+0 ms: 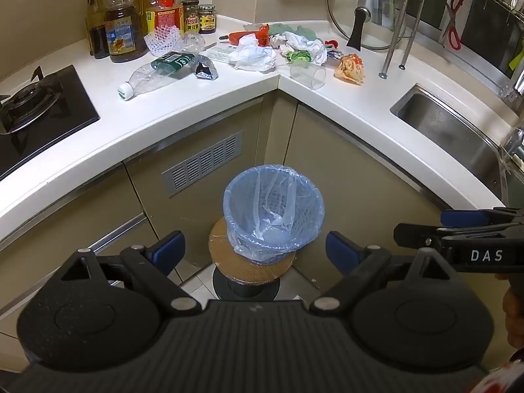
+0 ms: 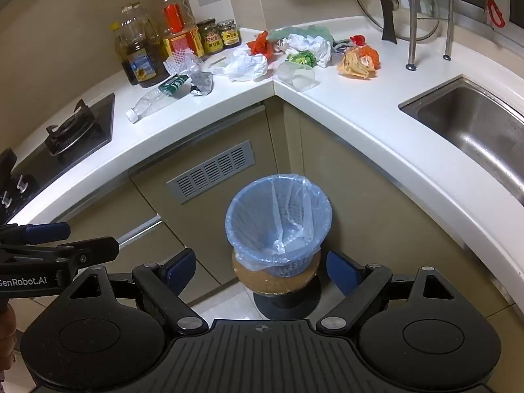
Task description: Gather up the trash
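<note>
Left gripper [image 1: 255,252]: jaws spread wide, nothing between them, lower centre of frame. Right gripper [image 2: 261,270]: likewise spread, nothing held, lower centre. Trash bin [image 1: 273,211]: blue, bag-lined, on a round stool [image 1: 252,268], centre frame, below the counter corner. Trash, upper centre on white countertop [image 1: 196,104]: 1 plastic bottle [image 1: 154,73], white bags [image 1: 253,54], clear cup [image 1: 309,75], orange wrapper [image 1: 350,68].
</note>
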The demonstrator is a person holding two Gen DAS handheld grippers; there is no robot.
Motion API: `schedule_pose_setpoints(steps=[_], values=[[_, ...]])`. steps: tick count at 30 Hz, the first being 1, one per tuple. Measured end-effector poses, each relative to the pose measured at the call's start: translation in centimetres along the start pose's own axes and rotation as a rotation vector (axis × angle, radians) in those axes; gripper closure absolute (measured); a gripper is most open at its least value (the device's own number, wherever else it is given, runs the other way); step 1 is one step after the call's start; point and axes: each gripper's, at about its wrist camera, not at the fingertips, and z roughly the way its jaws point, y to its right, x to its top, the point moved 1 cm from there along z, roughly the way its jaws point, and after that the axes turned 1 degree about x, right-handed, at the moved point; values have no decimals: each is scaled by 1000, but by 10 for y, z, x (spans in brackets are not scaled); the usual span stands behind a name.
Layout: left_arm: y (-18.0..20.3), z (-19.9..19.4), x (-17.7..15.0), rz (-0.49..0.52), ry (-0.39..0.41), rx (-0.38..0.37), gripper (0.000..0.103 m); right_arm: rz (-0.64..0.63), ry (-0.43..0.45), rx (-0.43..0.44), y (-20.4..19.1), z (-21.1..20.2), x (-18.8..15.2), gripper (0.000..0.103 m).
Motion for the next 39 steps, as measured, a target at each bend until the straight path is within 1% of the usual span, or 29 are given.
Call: schedule_pose_setpoints(steps=[16, 19, 39], values=[[0, 0, 0, 4, 4, 4, 11, -2, 1, -4, -1, 0, 1, 16], [-7, 0, 2, 4, 6, 6, 11, -3, 2, -4, -1, 0, 2, 16], [-4, -4, 6, 5, 10, 7, 11, -5, 6, -4, 1, 0, 3, 16]])
